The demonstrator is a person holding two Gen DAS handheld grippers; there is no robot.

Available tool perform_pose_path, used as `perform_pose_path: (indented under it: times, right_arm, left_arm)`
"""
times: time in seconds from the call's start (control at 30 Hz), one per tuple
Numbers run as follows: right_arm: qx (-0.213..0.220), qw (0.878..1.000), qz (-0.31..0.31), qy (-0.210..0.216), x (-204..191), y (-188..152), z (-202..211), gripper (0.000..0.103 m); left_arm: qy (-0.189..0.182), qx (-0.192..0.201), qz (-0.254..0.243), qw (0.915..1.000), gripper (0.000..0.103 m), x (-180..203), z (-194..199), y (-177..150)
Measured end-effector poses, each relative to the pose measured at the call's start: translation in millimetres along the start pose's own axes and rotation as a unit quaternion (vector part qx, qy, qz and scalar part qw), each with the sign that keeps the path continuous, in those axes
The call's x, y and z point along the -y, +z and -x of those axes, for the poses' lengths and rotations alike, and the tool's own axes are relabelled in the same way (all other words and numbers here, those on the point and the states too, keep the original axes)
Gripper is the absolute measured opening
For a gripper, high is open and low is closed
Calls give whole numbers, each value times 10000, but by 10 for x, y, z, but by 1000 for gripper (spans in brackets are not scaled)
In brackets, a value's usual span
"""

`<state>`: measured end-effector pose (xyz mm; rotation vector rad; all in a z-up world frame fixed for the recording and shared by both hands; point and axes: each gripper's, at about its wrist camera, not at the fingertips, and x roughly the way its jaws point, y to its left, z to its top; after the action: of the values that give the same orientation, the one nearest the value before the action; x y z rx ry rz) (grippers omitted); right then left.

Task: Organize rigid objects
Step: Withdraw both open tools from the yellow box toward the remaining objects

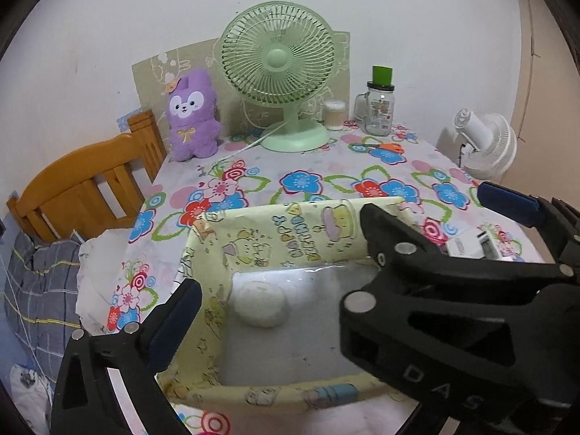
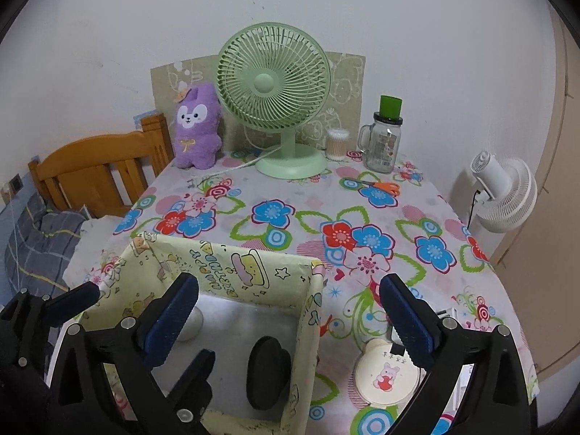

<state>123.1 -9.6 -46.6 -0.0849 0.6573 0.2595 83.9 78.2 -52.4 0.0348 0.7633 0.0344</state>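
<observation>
Your left gripper (image 1: 337, 253) and right gripper (image 2: 290, 317) both stand wide, empty. The paper-lined box (image 2: 253, 272) holds a smooth white dome (image 1: 259, 302); only the right view shows the matte black disc (image 2: 268, 373) at 6 o'clock and the round cream lid (image 2: 386, 377) outside at 4.

We see a glossy floral tablecloth (image 2: 290, 195), a paper-covered box (image 2: 232, 264) with a shiny floor, a fuzzy plush toy (image 2: 197, 127), a smooth plastic fan (image 2: 273, 83), a glass jar (image 2: 382, 145) and a varnished wooden headboard (image 2: 90, 166).
</observation>
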Motion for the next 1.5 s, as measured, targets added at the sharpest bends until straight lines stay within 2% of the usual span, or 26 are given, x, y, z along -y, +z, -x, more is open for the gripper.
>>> perform_pose_path:
  times: [0.23,0.47,0.83,1.5]
  right_arm:
    - [36,9999,55,90,84,-35,144,101]
    - [196,9996,210,-66,156,-49,314,102]
    - [295,9995,22,-57,379,-74,533,102]
    - [500,9982,-153,-280,907,-172,914,102]
  left_arm:
    - [-42,85,10,10000,103,139,127,-10]
    - [-110,168,114,9997,103,243,251,13]
    - [-138,294,43,9995,103,487,421,51]
    - [-647,442,-247,9966,103,1089,580,99]
